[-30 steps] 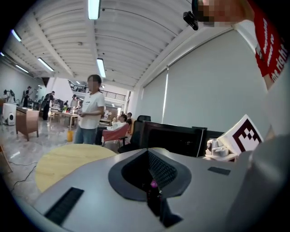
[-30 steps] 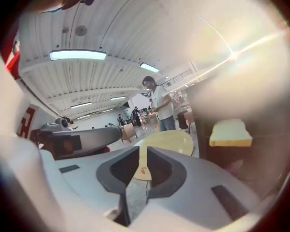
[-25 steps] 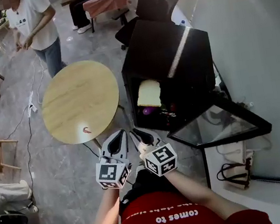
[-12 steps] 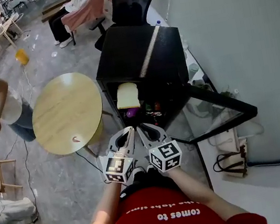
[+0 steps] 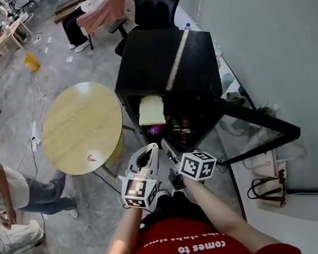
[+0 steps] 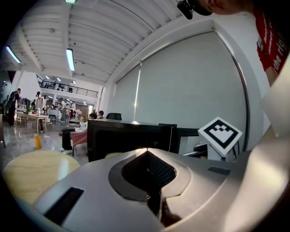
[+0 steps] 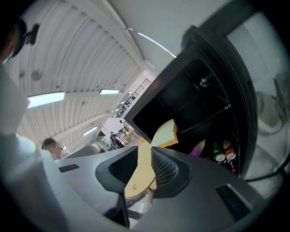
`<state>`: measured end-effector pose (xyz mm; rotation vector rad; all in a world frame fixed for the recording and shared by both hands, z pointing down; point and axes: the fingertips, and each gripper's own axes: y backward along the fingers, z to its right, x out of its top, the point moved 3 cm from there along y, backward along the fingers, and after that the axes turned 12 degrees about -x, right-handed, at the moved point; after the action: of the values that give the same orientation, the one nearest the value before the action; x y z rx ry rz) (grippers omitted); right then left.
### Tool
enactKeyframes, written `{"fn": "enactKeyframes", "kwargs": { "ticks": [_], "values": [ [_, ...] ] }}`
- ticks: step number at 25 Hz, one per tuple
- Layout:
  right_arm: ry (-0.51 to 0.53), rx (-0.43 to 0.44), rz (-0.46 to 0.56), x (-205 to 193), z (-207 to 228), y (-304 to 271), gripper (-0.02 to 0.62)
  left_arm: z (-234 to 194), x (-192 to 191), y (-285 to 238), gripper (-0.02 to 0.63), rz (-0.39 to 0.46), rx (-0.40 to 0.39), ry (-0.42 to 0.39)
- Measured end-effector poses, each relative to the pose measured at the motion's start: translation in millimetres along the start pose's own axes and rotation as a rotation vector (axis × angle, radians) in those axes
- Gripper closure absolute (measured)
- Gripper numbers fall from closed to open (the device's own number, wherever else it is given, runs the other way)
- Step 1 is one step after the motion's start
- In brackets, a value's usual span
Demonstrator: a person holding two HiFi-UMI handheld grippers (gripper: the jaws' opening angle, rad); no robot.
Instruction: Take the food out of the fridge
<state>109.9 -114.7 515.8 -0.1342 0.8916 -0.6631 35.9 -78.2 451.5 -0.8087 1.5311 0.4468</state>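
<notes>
While bread (image 5: 151, 111) lies in fridge (image 5: 167, 61), right hand-held gripper (image 5: 167, 149) apart, empty jaws opening

Grey, perhaps stone, floor (image 5: 57, 62) — round wooden table (image 5: 80, 127), white wall (image 5: 276, 31)

bright ceiling strip lights (image 6: 70, 59), glare streak across the fridge (image 5: 154, 64), dark fisheye corners

Inside the dark fridge (image 5: 166, 62), the small red and green things (image 7: 225, 153) beside the purple item (image 5: 156, 130) are too small to name, its rear is lost in shadow, and the bystander (image 5: 13, 193) is cut off by the head view's left edge.
</notes>
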Motion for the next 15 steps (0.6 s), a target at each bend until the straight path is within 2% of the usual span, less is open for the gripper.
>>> {"fn": "enactKeyframes", "kwargs": {
  "ticks": [4, 8, 10, 15],
  "values": [
    [-0.285, 0.015, -0.03, -1, 25, -25, 0.5, -5, 4, 3, 0.6, 0.007, 0.009, -0.01],
    [-0.575, 0.049, -0.071, -12, 49, -53, 0.431, -13, -1, 4, 0.6, -0.013, 0.019, 0.002],
    [-0.65, 0.063, -0.084, -15, 54, -64, 0.413, -18, -1, 4, 0.6, -0.02, 0.025, -0.001],
    [-0.731, 0.117, -0.111, -16, 50, -90, 0.403, -28, -2, 4, 0.6, -0.03, 0.036, 0.019]
  ]
}}
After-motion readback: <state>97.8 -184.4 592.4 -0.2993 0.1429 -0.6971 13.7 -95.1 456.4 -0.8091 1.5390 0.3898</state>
